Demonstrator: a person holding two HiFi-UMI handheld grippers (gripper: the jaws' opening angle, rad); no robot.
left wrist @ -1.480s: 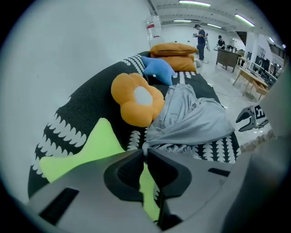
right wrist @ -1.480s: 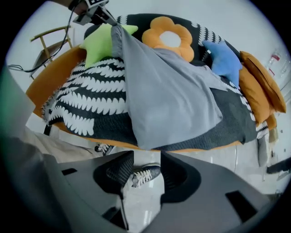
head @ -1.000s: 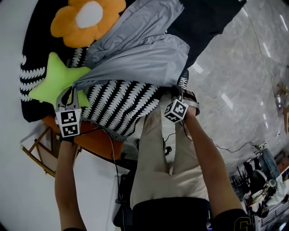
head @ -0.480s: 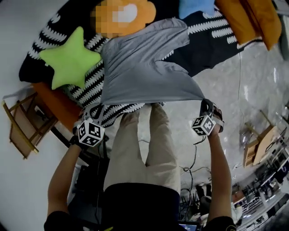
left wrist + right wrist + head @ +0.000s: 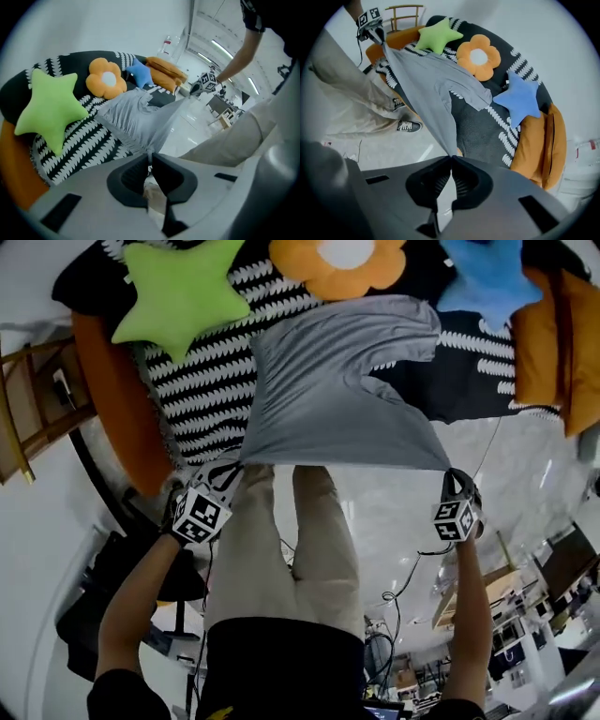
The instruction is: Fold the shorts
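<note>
The gray shorts (image 5: 337, 390) are pulled out wide between the two grippers. The left gripper (image 5: 236, 467) pinches one corner of the straight edge, with its jaws squeezed tight on the cloth. The right gripper (image 5: 448, 474) pinches the other corner the same way. The far end of the shorts, with the two leg parts, lies past the grippers on a black and white cover (image 5: 202, 390). Past the left gripper sits a green star pillow (image 5: 183, 292). Past the right gripper sits a blue star pillow (image 5: 487, 277). An orange flower pillow (image 5: 345, 261) is between them, just beyond the shorts.
</note>
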